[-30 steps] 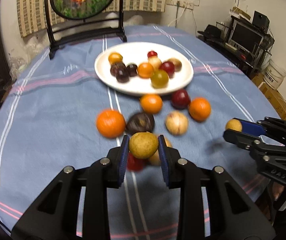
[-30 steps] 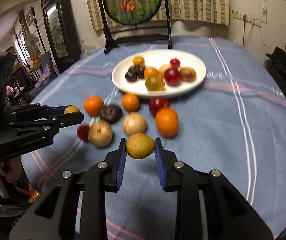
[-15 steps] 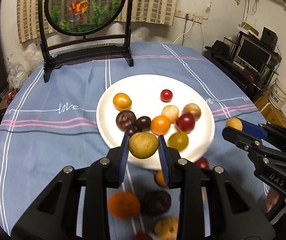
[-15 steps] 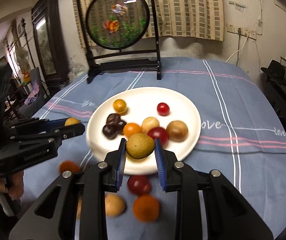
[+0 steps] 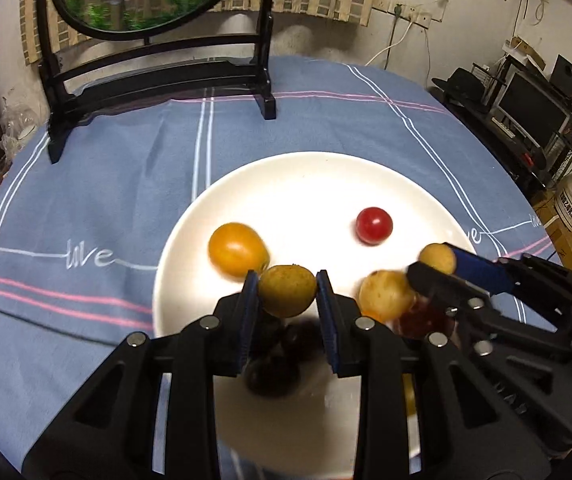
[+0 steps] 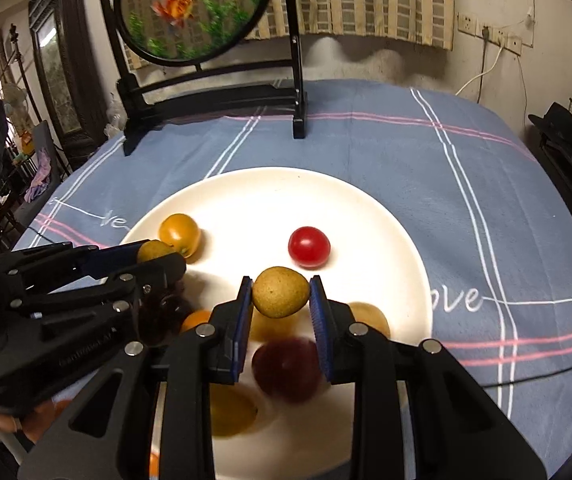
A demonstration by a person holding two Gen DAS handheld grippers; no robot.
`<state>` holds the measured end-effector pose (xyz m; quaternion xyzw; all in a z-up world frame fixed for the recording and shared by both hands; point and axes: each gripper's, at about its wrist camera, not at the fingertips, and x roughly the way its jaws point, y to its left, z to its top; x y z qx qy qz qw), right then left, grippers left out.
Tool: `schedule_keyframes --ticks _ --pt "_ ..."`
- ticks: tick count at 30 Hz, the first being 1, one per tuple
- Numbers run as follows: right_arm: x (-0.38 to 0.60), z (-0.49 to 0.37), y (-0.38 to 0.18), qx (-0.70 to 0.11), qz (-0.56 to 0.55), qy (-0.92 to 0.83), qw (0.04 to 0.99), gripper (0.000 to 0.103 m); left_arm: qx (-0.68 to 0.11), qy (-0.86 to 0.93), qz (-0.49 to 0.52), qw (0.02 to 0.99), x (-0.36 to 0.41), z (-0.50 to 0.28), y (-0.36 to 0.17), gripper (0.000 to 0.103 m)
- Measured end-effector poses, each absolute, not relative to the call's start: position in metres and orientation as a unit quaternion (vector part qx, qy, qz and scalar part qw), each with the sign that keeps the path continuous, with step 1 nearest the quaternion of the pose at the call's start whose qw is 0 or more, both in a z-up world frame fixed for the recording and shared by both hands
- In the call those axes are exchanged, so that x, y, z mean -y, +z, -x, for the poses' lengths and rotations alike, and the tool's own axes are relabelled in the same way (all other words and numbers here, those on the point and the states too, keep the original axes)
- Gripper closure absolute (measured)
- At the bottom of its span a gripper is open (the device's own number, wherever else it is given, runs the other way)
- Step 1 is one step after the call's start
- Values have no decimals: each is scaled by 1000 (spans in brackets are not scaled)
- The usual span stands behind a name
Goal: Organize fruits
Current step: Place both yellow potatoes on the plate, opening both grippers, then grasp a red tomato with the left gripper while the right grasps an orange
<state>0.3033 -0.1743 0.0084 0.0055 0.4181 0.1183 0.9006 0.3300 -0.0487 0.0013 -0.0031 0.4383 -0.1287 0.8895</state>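
both tongs hover low-centre over the white plate (image 5: 190, 216): left tongs (image 5: 287, 294) easing apart around a russet fruit (image 5: 286, 290), right tongs (image 6: 281, 296) clamped on another (image 6: 281, 291). best lowered into bare space before letting go.

Beyond the jaws, a round goldfish screen (image 6: 194, 8) on a black stand (image 5: 158, 76) sits at the surface's far edge; a monitor (image 5: 534, 112) stands off right.
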Motion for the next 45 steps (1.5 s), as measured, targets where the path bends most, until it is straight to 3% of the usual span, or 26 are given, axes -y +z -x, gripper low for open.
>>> schedule_keyframes --ticks 1,4,7,11,16,28,45 --pt "174 -307 6 -423 -5 112 899 73 -438 -127 5 890 49 -332 1 57" --pt "180 -308 5 -419 -14 98 902 64 -416 -94 -1 905 44 -331 4 37" --pt "186 -301 9 -404 -19 91 910 45 -412 -89 3 907 38 -326 6 31" --pt "189 -286 16 -396 -19 94 913 45 -409 -92 6 908 33 -312 12 27" --pt "192 -257 21 -397 -11 98 913 45 -397 -93 -17 913 32 -283 22 15" --pt "222 -161 16 -402 -48 90 910 44 -393 -90 11 915 -5 -189 31 10" --pt "209 -82 -13 -425 -50 109 897 44 -426 -80 21 901 -26 -98 -3 9"
